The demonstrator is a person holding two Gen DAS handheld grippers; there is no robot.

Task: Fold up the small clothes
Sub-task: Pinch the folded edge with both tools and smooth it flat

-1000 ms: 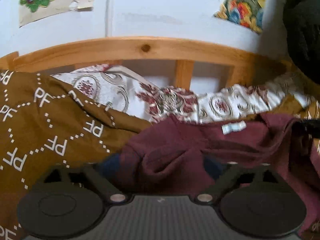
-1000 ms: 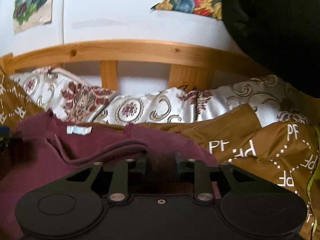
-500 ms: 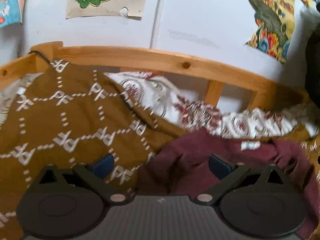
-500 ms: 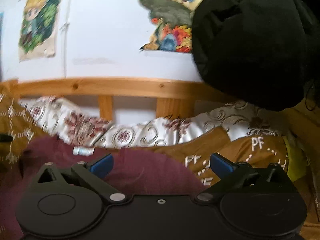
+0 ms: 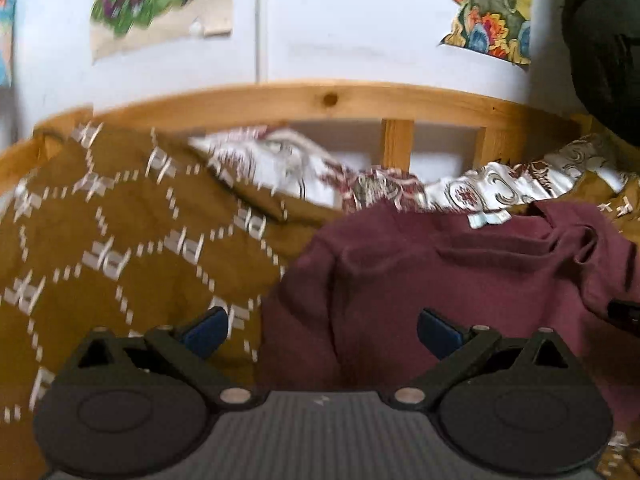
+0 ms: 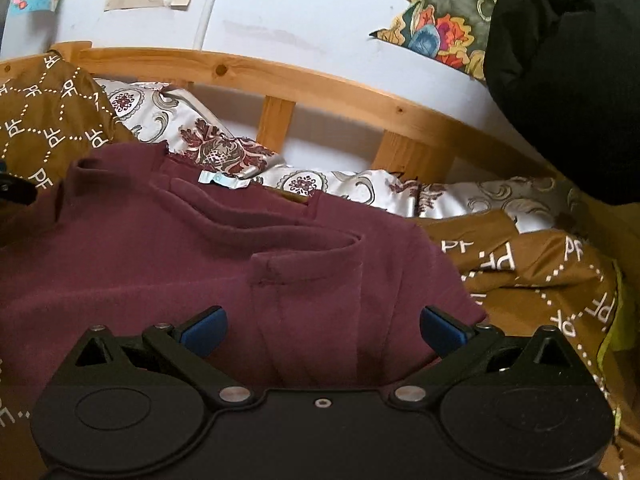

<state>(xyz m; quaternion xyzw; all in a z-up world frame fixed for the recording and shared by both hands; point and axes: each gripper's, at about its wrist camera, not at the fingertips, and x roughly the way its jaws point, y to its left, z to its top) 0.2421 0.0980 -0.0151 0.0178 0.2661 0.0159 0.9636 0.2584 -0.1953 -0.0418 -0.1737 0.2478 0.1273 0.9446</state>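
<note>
- Maroon knit fabric is identified as the garment [image 6: 168, 264], lying rumpled on a brown bedspread [image 6: 532, 276] printed with white "PF" lettering and dotted diamonds.
- A pale label [image 6: 218, 179] is seen at the garment's far edge, on the side toward the headboard; a folded-over flap with a stitched hem is noted near the middle of the cloth in the right wrist view.
- The right gripper [image 6: 322, 330] is recorded with its jaws wide apart, having just been opening; the maroon cloth lies below and between the blue pads [image 6: 204, 328], and no pad is seen pressing on it.
- The left gripper [image 5: 320, 330] is likewise observed with jaws spread apart and nothing clamped; its one pad sits over the bedspread [image 5: 120, 240], the other over the garment [image 5: 460, 280], at the cloth's left edge.
- A patterned white-and-red pillow [image 6: 188, 128] is noted between the garment and the wooden headboard [image 6: 320, 84].
- Posters [image 6: 436, 36] are fixed to the pale wall behind; a dark bulky object [image 6: 568, 80] occupies the upper right and cannot be identified.
- The left wrist view is blurred on its left side.
</note>
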